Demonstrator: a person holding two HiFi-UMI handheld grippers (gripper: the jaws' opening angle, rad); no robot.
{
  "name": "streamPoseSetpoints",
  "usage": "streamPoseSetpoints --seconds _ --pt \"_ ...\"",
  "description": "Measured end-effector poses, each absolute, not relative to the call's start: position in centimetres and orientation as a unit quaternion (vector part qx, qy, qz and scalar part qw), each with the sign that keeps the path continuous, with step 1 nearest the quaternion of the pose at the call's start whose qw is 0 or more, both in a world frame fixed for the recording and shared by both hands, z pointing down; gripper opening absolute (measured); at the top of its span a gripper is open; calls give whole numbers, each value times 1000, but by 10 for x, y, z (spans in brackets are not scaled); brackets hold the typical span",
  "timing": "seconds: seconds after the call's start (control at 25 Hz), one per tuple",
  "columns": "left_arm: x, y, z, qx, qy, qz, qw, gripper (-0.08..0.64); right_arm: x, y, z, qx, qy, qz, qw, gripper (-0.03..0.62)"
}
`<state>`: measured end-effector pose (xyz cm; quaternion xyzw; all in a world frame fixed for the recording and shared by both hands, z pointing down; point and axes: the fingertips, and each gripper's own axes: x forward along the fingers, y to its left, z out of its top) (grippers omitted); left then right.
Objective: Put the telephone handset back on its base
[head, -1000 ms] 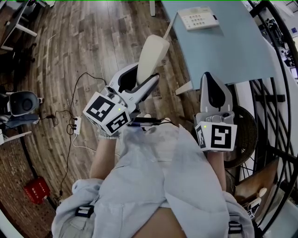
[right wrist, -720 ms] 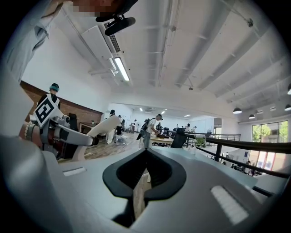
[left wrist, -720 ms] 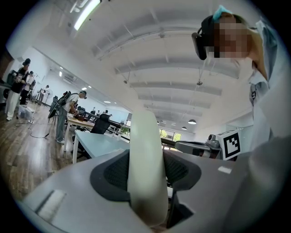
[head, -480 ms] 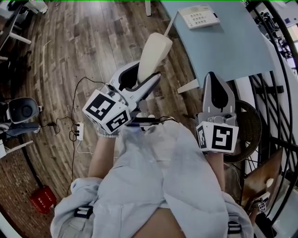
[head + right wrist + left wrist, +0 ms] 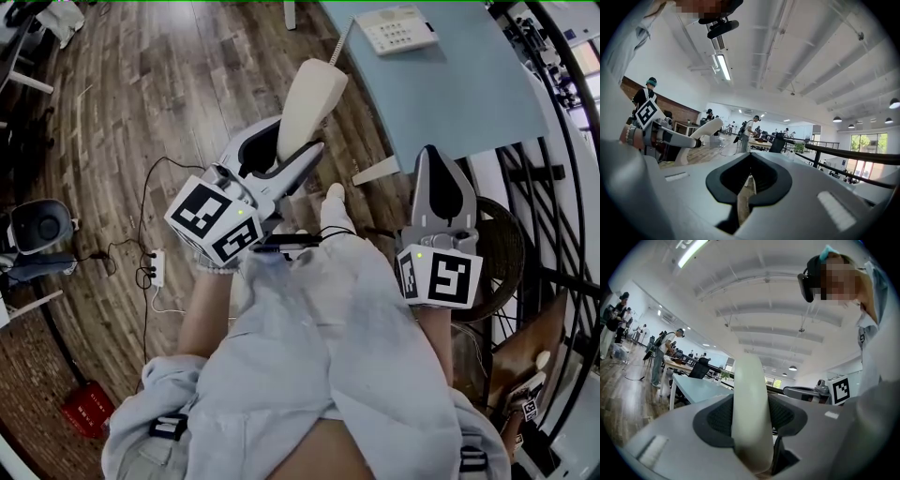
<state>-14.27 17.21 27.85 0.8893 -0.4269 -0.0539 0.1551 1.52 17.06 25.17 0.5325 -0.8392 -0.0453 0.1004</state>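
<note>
My left tongs grip the handset well short of the base at the far edge of the tabletop, right tongs closed and empty; seating it remains.

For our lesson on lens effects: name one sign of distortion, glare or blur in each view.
Head view: wide-angle bend, the floor planks bow toward the edges. Left gripper view: dark rounded corners; the handset, close to the lens, looks soft. Right gripper view: the ceiling lamp glares white.

handset lower end buried between left gripper jaws; base keypad ahead too small to read
</note>
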Motion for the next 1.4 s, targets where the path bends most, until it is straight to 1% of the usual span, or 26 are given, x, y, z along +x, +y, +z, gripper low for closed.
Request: streamPoseSetpoints --seconds 0.44,1.0,1.4 --pt "-133 133 275 878 -451 -61 146 213 25 119 250 510 -853 -56 92 6" --pt "-109 59 279 863 -475 -54 161 213 45 33 254 481 -870 -46 95 6" --pt "-95 17 273 853 -495 -60 156 213 58 -12 257 461 -882 -43 89 6"
